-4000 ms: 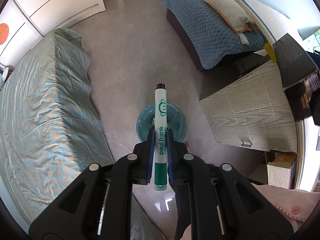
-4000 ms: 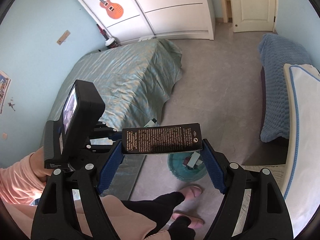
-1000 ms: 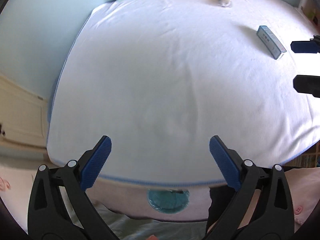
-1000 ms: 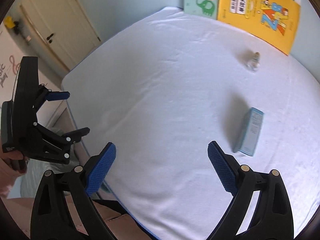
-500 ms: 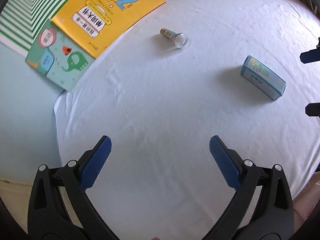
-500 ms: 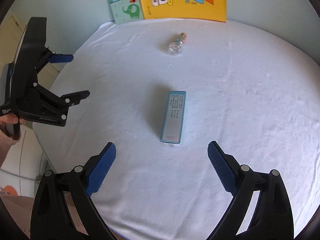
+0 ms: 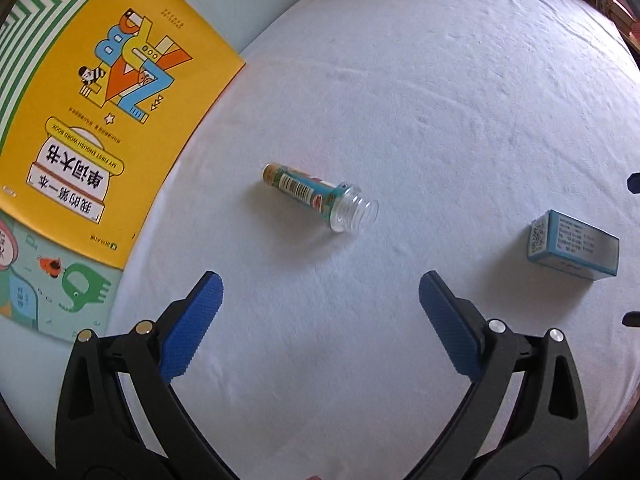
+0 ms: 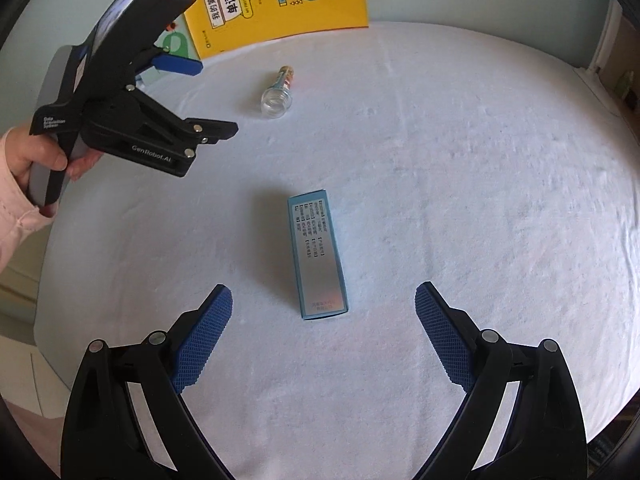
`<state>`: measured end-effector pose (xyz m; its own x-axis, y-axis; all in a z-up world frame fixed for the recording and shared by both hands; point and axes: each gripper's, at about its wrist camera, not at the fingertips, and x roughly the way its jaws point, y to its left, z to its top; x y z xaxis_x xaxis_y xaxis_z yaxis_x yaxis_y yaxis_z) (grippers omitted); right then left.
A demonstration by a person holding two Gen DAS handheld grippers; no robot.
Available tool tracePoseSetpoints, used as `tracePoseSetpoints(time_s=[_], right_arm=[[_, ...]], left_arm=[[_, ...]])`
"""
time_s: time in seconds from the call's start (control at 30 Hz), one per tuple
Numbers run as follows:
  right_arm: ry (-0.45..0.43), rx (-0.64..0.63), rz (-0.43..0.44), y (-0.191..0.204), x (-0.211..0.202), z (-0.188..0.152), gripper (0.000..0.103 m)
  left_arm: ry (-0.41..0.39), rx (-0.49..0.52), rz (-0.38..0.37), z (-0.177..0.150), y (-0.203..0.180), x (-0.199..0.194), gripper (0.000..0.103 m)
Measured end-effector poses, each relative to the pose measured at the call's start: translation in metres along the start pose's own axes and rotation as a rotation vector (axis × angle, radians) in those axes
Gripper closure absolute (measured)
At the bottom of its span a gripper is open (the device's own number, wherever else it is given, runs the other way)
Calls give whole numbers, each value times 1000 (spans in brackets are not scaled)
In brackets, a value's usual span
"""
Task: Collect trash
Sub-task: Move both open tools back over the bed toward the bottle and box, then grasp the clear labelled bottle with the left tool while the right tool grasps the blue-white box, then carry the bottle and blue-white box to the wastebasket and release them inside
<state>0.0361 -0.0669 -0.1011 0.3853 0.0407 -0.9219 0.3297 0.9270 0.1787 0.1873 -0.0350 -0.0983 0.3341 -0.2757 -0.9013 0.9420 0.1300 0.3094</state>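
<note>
A small clear bottle [image 7: 318, 196] with a colourful label lies on its side on the white cloth [image 7: 440, 80], its open neck toward the right. My left gripper [image 7: 320, 308] hovers open just short of it, nothing between its blue pads. A light blue carton [image 8: 318, 254] lies flat ahead of my right gripper [image 8: 322, 312], which is open and empty, with the carton's near end roughly between the fingertips. The same carton [image 7: 574, 246] shows at the right of the left wrist view, and the bottle [image 8: 279, 94] lies farther back in the right wrist view.
A yellow children's book [image 7: 96, 120] and a green elephant book [image 7: 44, 280] lean against the pale blue wall behind the cloth. A hand in a pink sleeve [image 8: 20, 200] holds the left gripper [image 8: 200, 98] over the table's left side. The cloth's edge drops off at left.
Four seconds ago the grippers held a marker and a black box over a bin; both are empty now. Since half a second ago both have moved closer to the bottle and carton.
</note>
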Motion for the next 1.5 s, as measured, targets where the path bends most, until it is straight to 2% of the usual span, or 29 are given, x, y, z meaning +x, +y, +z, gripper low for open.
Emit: tracePoseSetpoints(time_s=[0.2,0.33,0.37,0.4,0.43,0.5,0.53,0.6,0.63,0.67,0.7,0.8,0.97,1.3,1.5], right_arm=[[17,-3,-23,5,15,4,12],[19,1,-34,7,24,10,14],[21,2,-39,7,27,12,22],[27,4,-39,6,31,14,25],[30,7,-40,6,33,15,25],[33,17,-46,4,38,17,32],[35,24,-45,3,41,19,35],[35,40,-45,1,46,24,48],[37,45,-42,0,48,26,50],[40,48,-40,-1,48,26,58],[41,53,-38,-3,48,26,64],[40,65,-36,-10,44,25,71],[29,82,-27,-16,39,23,71],[-8,77,2,-23,16,16,71],[-22,27,20,-20,6,11,71]], left_arm=[[-11,34,-31,10,2,20,7],[-24,31,-74,16,6,31,13],[-26,33,-84,18,6,33,16],[-29,37,-91,20,6,35,19],[-33,42,-98,22,5,37,23],[-35,47,-117,26,5,41,33],[-37,47,-132,28,4,43,42],[-43,43,-157,30,4,46,53],[-51,38,-189,31,3,46,67],[-51,36,-212,32,3,46,78],[-53,35,-224,32,1,46,78],[-65,42,-205,33,-1,47,78],[-57,-1,-224,25,3,38,78],[-47,-49,-186,-4,9,6,79],[-44,-101,-158,-28,12,-15,79]])
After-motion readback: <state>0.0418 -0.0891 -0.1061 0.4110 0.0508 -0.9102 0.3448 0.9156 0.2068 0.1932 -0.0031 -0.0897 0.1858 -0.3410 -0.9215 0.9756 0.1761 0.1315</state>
